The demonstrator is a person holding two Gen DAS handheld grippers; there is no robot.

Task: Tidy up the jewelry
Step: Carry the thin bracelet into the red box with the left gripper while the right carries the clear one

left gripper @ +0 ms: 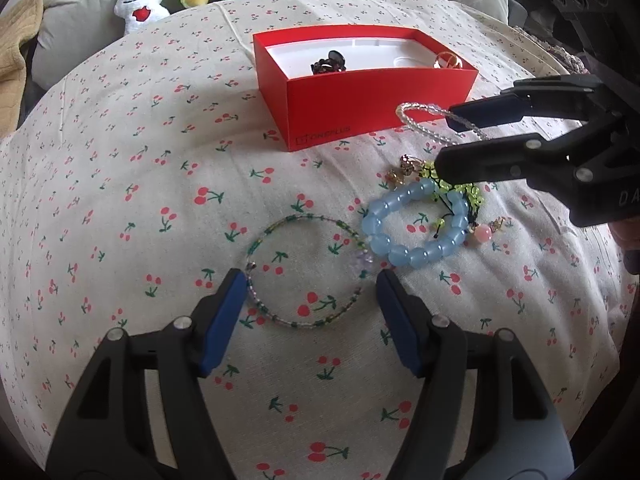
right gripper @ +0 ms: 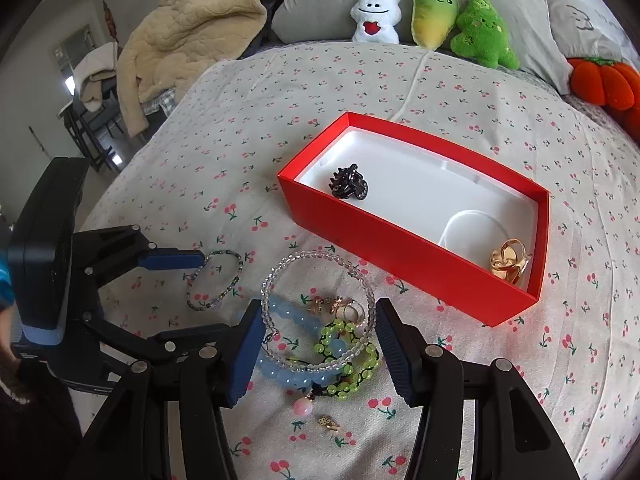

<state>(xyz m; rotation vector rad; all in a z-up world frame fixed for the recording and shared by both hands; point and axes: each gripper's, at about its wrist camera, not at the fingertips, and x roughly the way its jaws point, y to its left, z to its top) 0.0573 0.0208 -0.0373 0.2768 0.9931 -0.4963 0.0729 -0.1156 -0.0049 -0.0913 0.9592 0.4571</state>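
Four bracelets (right gripper: pixel 318 312); one red box (right gripper: pixel 404 252); four plush toys (right gripper: pixel 376 16).

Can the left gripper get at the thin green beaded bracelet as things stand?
Probably yes. The left gripper is open with its fingers either side of the thin green beaded bracelet, which lies flat on the cloth; the blue bead bracelet only borders its far edge.

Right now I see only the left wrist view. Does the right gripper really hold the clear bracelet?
Observer: Yes, the clear bracelet spans between the fingers of the right gripper, touching both pads.
Operator: Is something under it?
Observer: The green bead bracelet lies across the blue bracelet, directly below.
Operator: Is there free place in the box?
Observer: The red box floor is bare between the black clip and the gold piece.
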